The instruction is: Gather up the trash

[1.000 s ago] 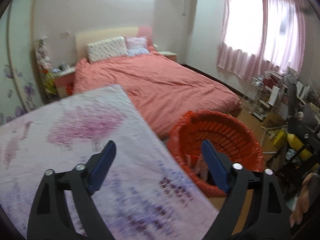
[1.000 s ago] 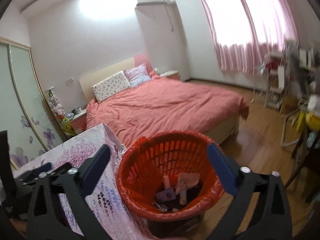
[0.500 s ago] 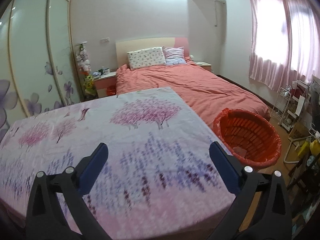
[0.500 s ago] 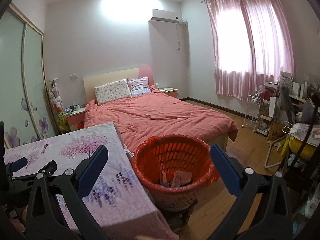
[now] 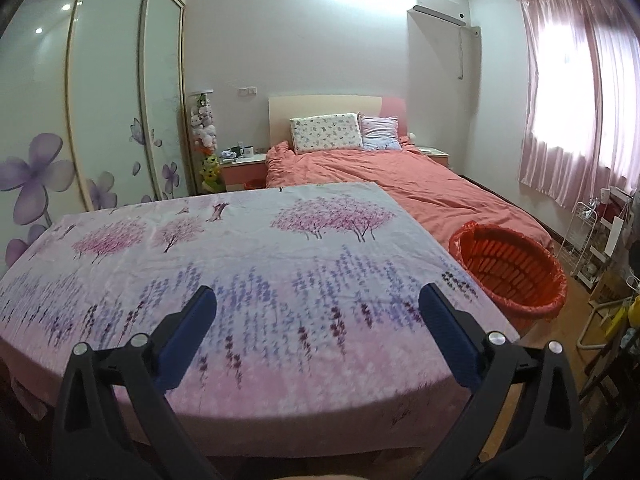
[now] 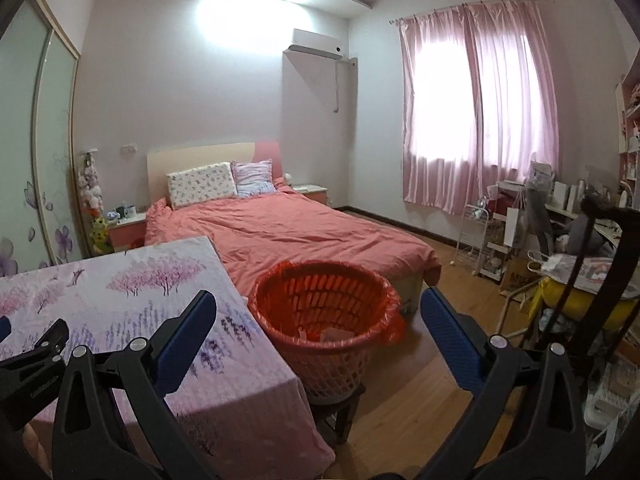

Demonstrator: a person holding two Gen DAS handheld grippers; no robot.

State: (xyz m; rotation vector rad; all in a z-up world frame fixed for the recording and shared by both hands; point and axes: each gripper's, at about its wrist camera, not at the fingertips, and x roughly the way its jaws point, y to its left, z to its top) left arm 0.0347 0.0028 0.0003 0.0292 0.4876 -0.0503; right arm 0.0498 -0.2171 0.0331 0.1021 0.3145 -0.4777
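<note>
The red basket (image 6: pixel 326 312) hides most of its paper scraps (image 6: pixel 334 335).

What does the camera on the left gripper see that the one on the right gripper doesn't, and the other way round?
Only the left wrist view shows the whole flowered tablecloth, with nothing lying on it, and most of the wardrobe doors.

Only the right wrist view looks into the red basket, where some paper scraps lie, and shows the cluttered desk and the left gripper's tip at its edge.

Both show the bed, the pink curtains, the air conditioner, and their own blue fingers spread wide, holding nothing.
</note>
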